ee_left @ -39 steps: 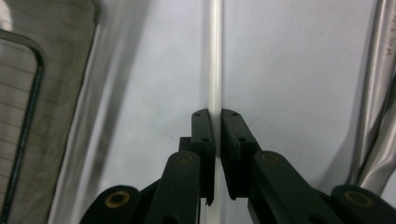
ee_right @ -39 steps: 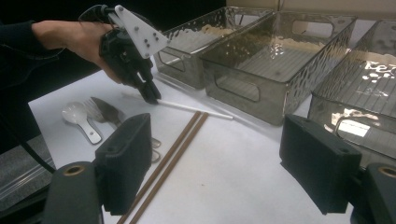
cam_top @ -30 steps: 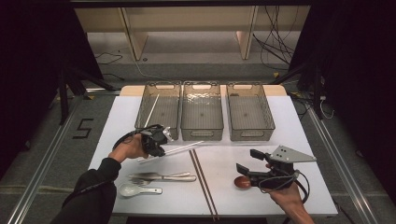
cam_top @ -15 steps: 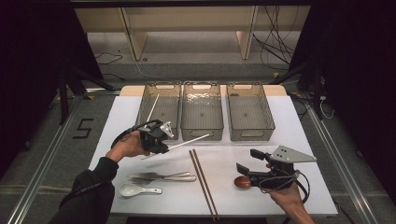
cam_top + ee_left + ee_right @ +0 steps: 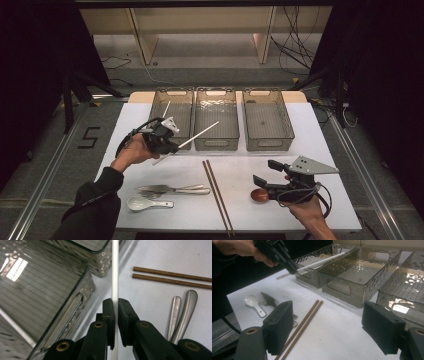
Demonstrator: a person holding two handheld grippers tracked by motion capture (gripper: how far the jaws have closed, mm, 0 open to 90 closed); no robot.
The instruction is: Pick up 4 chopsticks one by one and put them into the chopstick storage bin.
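L gripper (image 5: 115,315) clamped on white chopstick (image 5: 115,270) by bins; R gripper (image 5: 327,332) jaws wide, empty.

Three smoked bins (image 5: 217,125) stand side by side along the table's far edge, walls nearly touching, blocking any low pass between them. In front, brown chopsticks (image 5: 217,196) split the white tabletop (image 5: 250,170): bare surface lies between them and the right gripper (image 5: 265,172), while fork, spoon (image 5: 172,189) and a white ladle-spoon (image 5: 145,203) crowd the left near corner.

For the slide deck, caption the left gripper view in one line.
Left gripper clamps a white chopstick beside the smoky bins, brown chopsticks on the table.
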